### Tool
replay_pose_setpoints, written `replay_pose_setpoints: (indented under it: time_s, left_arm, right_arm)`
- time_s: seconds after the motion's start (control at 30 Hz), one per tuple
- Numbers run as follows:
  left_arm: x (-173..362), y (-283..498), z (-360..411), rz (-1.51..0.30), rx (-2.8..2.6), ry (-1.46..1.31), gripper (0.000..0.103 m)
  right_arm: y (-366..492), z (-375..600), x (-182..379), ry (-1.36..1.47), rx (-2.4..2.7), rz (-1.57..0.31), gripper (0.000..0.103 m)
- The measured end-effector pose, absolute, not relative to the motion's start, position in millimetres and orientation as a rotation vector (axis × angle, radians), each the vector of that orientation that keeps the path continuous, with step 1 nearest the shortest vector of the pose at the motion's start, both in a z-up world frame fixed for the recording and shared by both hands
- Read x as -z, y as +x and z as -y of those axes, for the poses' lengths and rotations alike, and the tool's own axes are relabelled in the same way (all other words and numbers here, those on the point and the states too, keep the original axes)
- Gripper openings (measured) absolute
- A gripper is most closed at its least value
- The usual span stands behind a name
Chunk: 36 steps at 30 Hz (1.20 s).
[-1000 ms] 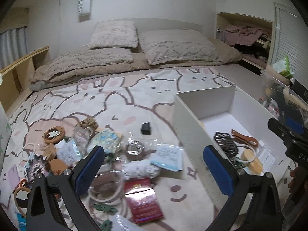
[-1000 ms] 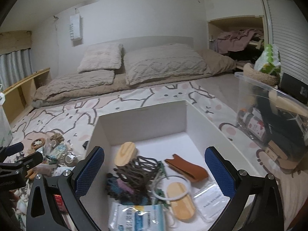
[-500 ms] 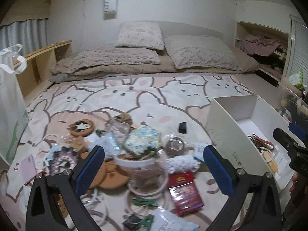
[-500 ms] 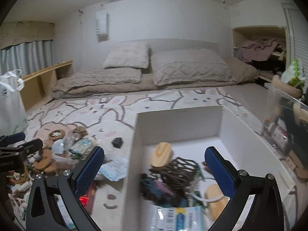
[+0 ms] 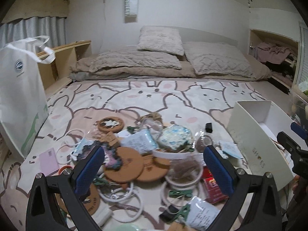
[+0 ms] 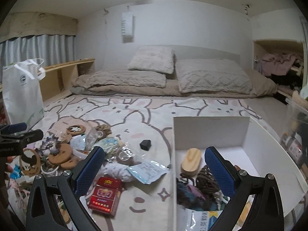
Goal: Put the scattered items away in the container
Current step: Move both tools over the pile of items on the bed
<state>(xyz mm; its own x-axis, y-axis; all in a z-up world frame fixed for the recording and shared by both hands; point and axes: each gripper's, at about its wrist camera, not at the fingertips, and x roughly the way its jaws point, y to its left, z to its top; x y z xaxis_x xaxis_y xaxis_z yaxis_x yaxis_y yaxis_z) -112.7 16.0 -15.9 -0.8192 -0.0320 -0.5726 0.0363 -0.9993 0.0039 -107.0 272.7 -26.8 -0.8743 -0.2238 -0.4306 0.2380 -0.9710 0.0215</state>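
Hovering w/ fingers apart, left claw [image 5: 154, 165] over clutter beside box [image 5: 256, 154].

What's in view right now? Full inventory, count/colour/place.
white box: 1, white, on the blanket at right, partly filled
wooden oval block: 1, light wood, inside the box, near its left wall
dark cord bundle: 1, brown-black, inside the box
red packet: 1, red, blanket, just left of the box
black cube: 1, black, alone on the blanket
cork discs: several, tan, in the clutter pile
white rings: several, white, front of the pile
white bag: 1, white, standing at far left
pillows: 3, beige, head of the bed
left gripper: open, over the pile
right gripper: open, over the box's left wall
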Motion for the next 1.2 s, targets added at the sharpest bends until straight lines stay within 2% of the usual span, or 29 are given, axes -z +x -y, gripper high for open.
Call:
replay_pose_setpoints:
  time_s: [0.47,0.83,1.2]
  left_arm:
    - [22,-108,9,-0.035,2.938,0.921,0.103]
    - [28,-108,26,-0.124,2.928,0.954,0.103]
    - [48,-100,26,-0.097,2.879,1.018,0.103]
  right_arm:
    - [-91,-238,30,0.522,2.764,-0.132,0.103]
    - [-92,-230,37,0.517,2.734,-0.166,0.103]
    - [-87,-209,50,0.532,2.647,-0.271,0.103]
